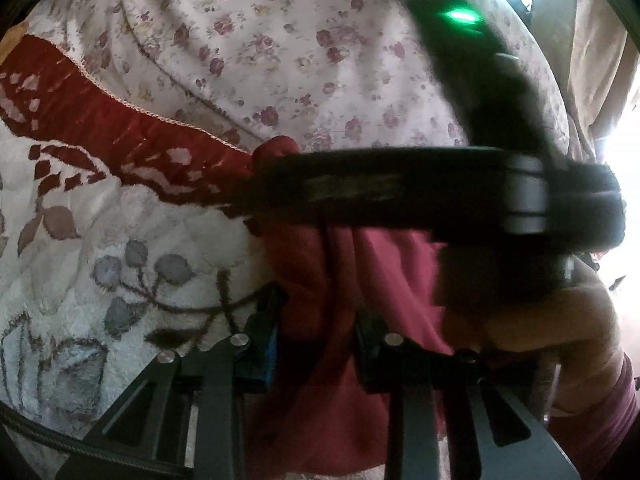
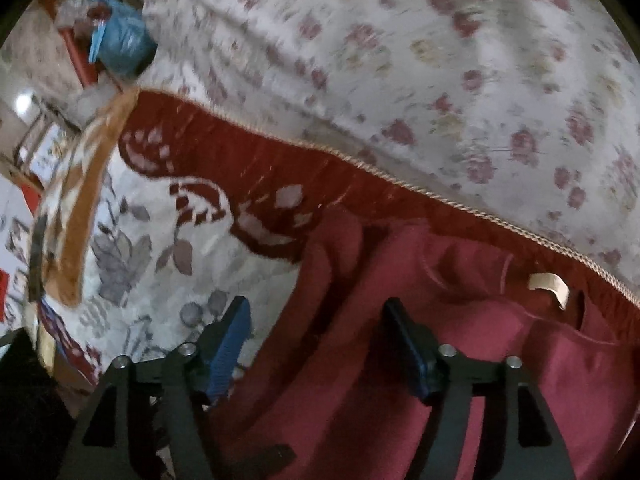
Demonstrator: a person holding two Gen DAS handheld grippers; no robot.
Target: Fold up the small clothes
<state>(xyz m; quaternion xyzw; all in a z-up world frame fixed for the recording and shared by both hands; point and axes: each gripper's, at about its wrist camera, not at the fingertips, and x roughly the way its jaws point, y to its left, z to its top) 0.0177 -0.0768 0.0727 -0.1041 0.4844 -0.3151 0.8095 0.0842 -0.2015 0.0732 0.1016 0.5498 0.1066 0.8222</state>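
A dark red garment (image 1: 320,380) is bunched between the fingers of my left gripper (image 1: 318,336), which is shut on it. The other hand-held gripper (image 1: 440,200) crosses this view just beyond, over the cloth, held by a hand (image 1: 540,320). In the right wrist view the same red garment (image 2: 460,340) lies spread on the blanket, with a cream neck label (image 2: 548,284) showing. My right gripper (image 2: 320,340) is open just above the garment's left edge, its blue pads (image 2: 228,352) apart and nothing held.
A cream blanket with a dark red border and grey leaf pattern (image 1: 120,260) covers the bed, also seen in the right wrist view (image 2: 160,248). A white floral sheet (image 1: 260,40) lies beyond. A blue bag (image 2: 120,40) and clutter sit far left.
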